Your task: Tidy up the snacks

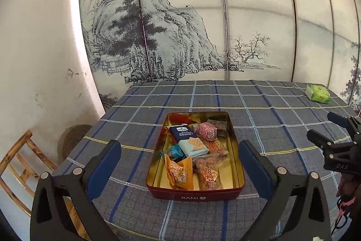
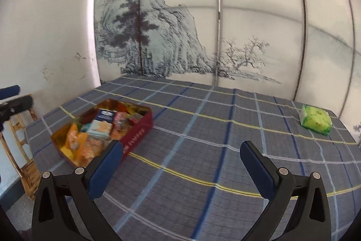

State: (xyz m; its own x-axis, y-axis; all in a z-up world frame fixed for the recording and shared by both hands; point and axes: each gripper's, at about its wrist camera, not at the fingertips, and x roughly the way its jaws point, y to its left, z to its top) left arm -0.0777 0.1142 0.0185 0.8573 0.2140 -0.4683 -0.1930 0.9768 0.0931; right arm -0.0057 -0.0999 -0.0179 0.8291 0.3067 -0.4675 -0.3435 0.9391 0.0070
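Snack tin, one packet outstanding; both claws spread and empty.

Left to right: wooden chair (image 1: 20,164) off the table edge; left gripper (image 1: 179,164), fingers wide apart, hovering before the red tin (image 1: 196,193), gold inside, holding many wrapped snacks (image 1: 194,148); right gripper (image 2: 181,164), equally wide, over bare plaid tablecloth (image 2: 203,150); green packet (image 2: 315,120) well apart at the far right corner. Risk, as judged: a soft packet may crumple or slip from a shallow pinch; dropped onto the crowded pile, it may slide over the rim.
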